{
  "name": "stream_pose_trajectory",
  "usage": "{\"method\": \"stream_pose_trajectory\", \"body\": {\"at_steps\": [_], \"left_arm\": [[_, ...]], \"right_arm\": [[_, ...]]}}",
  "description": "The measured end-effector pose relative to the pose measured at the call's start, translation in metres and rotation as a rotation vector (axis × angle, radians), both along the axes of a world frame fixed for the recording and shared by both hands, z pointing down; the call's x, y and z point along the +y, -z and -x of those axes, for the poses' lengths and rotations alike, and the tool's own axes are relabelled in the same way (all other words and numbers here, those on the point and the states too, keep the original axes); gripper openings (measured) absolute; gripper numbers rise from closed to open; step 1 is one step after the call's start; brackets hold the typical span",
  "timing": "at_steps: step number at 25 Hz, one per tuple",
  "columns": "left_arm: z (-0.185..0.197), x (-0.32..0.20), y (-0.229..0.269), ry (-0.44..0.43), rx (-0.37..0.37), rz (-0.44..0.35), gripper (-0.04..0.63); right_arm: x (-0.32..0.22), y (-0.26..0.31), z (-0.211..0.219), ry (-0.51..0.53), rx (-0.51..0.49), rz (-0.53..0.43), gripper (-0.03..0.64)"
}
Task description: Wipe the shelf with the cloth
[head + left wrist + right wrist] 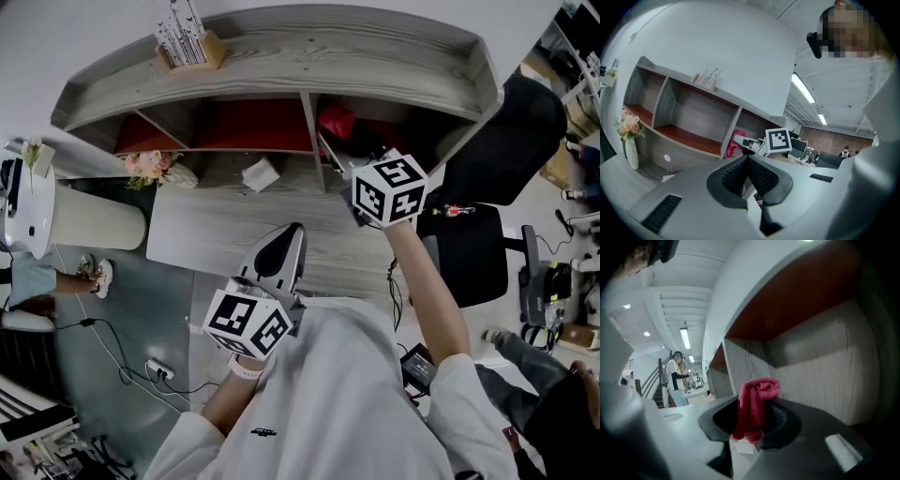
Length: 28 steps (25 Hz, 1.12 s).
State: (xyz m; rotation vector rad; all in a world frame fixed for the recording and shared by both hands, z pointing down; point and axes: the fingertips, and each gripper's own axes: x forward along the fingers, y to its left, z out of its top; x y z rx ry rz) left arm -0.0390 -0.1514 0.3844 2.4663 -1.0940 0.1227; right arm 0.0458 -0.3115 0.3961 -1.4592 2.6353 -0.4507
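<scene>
Here the right gripper (758, 420) pinches a bunched red cloth (757, 399) inside the right-hand compartment of the shelf (281, 56) — wiping looks to be in hand. Next, the cloth probably needs pressing flat and sweeping. The left gripper (749, 177) waits outside — jaws together, empty.

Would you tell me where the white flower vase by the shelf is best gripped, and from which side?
Grip the vase round its slim white body, below the flowers, approaching level from the side. It stands upright and the blooms spread over its mouth, so coming from above would likely crush them. The left gripper, jaws shut and empty, is free; the right gripper holds the cloth.
</scene>
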Motion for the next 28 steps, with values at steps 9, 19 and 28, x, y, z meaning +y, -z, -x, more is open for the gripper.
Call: {"method": "stream_pose_trajectory", "body": {"at_steps": [9,19,28], "left_arm": [[0.004,0.004,-0.004,-0.004,-0.004,0.013,0.006],[0.016,-0.004,-0.002,0.021,0.002,0.01,0.006],[0.01,-0.006,-0.004,-0.007,0.006,0.007,0.006]], "right_arm": [[0.005,-0.099,0.01,0.066,0.134,0.25,0.114],[0.058,-0.074,-0.015,0.144,0.056,0.225,0.114],[0.134,-0.02,-0.066,0.011,0.073,0.114,0.115]]}}
